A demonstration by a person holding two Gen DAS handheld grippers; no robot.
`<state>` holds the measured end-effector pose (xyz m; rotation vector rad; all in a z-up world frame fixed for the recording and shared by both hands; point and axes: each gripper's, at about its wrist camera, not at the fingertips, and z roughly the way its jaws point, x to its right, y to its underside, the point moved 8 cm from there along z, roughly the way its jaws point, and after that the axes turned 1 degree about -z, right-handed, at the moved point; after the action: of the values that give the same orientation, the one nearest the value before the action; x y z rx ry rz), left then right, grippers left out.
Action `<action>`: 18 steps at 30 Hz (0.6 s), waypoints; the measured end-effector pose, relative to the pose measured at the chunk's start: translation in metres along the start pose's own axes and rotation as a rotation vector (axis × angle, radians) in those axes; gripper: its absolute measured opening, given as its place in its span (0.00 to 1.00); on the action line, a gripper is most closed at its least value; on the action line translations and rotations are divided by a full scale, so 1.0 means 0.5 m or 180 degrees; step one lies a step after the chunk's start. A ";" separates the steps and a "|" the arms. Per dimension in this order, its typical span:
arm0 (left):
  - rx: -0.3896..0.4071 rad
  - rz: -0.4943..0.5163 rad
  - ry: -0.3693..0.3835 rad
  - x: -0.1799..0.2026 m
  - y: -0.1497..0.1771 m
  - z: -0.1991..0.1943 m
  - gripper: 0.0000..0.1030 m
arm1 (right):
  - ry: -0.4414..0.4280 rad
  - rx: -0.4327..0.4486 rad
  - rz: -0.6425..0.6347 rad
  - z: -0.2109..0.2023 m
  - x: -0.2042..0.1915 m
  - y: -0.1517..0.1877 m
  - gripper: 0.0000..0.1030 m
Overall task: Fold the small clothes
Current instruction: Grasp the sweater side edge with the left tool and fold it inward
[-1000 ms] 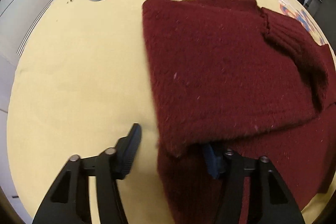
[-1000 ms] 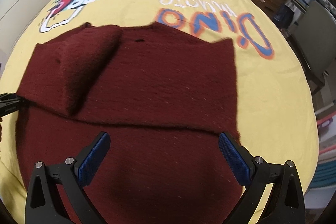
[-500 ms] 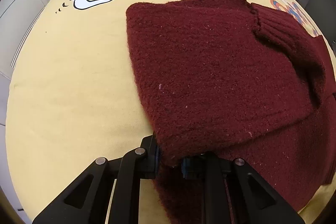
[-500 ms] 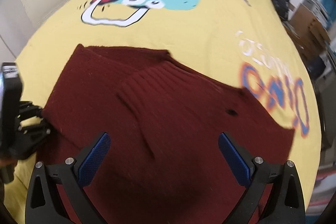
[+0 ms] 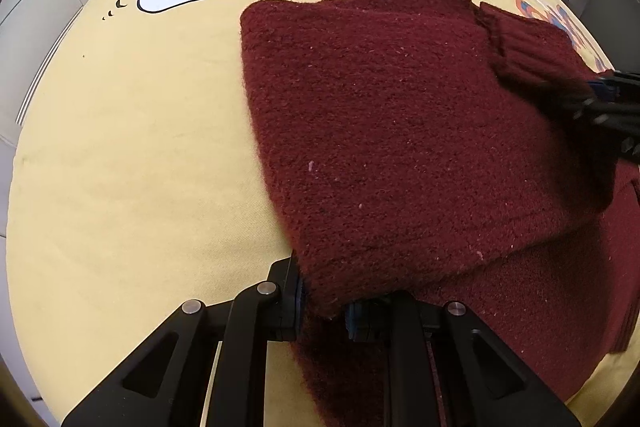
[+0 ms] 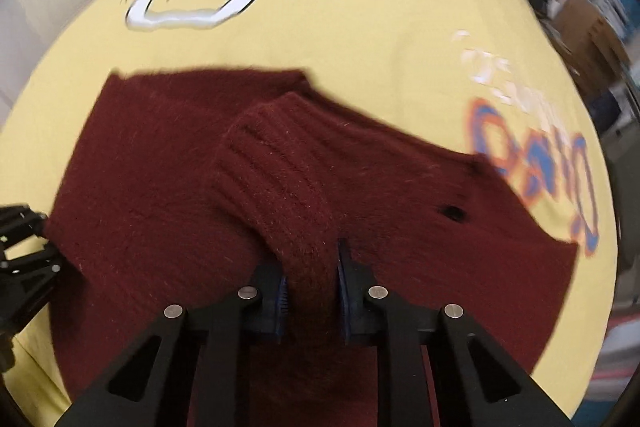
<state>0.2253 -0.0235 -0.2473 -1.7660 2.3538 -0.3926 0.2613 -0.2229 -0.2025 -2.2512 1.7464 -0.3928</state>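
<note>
Left gripper (image 5: 322, 311) has clamped the sweater (image 5: 400, 147) corner; right gripper (image 6: 310, 287), wide open a moment ago, closing its jaws around the sleeve (image 6: 280, 187), readying the next fold

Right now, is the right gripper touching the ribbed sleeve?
Touching. The right wrist view shows the ribbed sleeve running between the closing jaws of the right gripper, both blue pads against the knit.
</note>
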 end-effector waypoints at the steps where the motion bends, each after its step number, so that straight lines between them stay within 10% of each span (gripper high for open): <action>1: 0.0000 0.0000 0.0005 -0.001 0.000 0.000 0.13 | -0.0040 0.0041 0.0092 -0.015 0.020 0.007 0.19; 11: -0.0034 0.0064 -0.0068 0.007 -0.002 0.000 0.13 | -0.0468 0.0061 0.0954 -0.044 0.165 0.114 0.20; 18: -0.0047 0.0063 -0.0097 0.016 -0.002 0.007 0.13 | -0.0258 -0.0093 0.1188 -0.027 0.224 0.206 0.47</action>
<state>0.2249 -0.0317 -0.2504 -1.7410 2.3577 -0.3438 0.1905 -0.3568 -0.2222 -1.8699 2.0803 -0.1946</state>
